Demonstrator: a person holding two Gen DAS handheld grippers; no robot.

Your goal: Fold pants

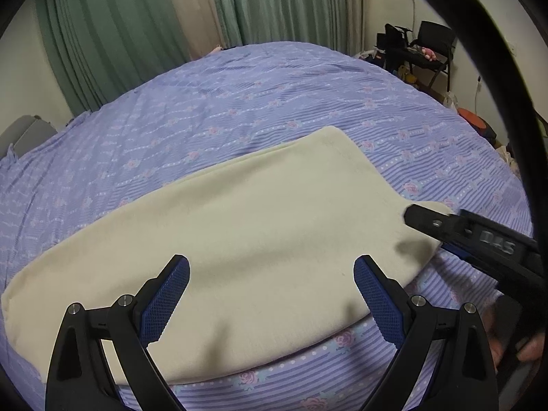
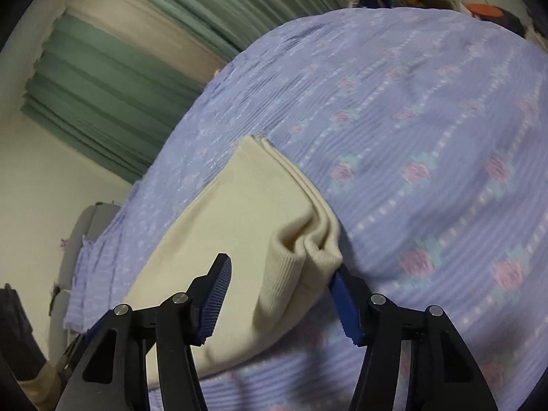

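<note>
Left gripper spread apart above cream pants; right gripper parted, ribbed cuff between, unclamped.

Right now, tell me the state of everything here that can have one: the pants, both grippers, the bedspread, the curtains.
pants: cream, folded lengthwise, lying flat on the bed.
ribbed end: bunched, between the right gripper's jaws.
left gripper: open, above the pants, holding nothing.
right gripper: open around the ribbed end, not clamped.
bedspread: spread out, lightly wrinkled.
curtains: drawn shut.
</note>
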